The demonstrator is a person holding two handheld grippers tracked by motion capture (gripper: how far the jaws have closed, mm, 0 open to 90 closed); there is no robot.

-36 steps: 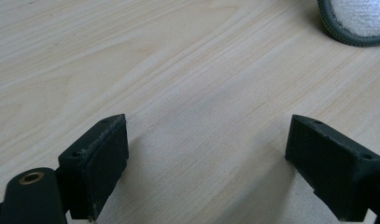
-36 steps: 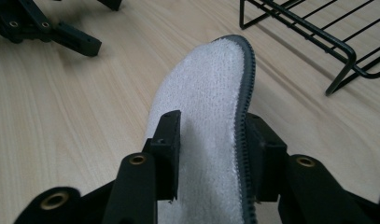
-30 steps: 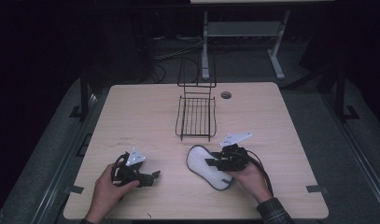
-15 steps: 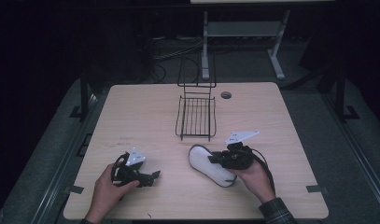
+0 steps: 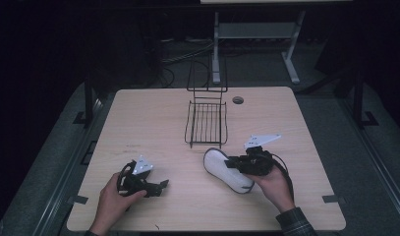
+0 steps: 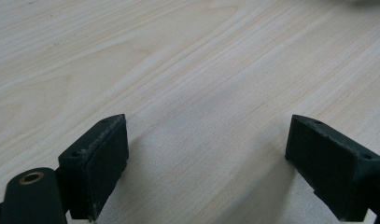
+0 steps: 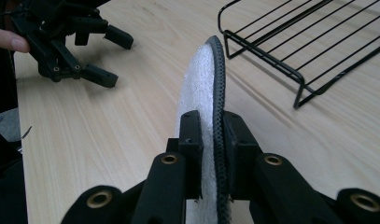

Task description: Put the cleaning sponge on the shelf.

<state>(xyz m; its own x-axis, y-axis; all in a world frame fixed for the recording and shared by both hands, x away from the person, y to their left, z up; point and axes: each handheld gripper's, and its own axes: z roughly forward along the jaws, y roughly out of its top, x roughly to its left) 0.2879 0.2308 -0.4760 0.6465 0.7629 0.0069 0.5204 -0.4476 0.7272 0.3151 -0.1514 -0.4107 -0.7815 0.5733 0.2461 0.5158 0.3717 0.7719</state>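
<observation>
A flat white insole (image 5: 226, 170) with a dark rim lies tilted at the table's front right, just in front of the wire rack. My right gripper (image 5: 233, 162) is shut on its edge; in the right gripper view the two jaws clamp the insole (image 7: 201, 84) between them, and it stands on edge and runs away from the camera. My left gripper (image 5: 160, 186) rests on the table at the front left, held by a hand. Its jaws stand wide apart over bare wood (image 6: 206, 135) with nothing between them.
A black wire rack (image 5: 206, 120) with an upright back stands at the table's middle, also at the upper right of the right gripper view as the rack (image 7: 299, 46). A round cable hole (image 5: 238, 100) sits behind it. Dark floor and a metal stand lie beyond the table.
The right gripper has lifted and tilted the insole slightly, shifting a little to the right. The left gripper stays in place.
</observation>
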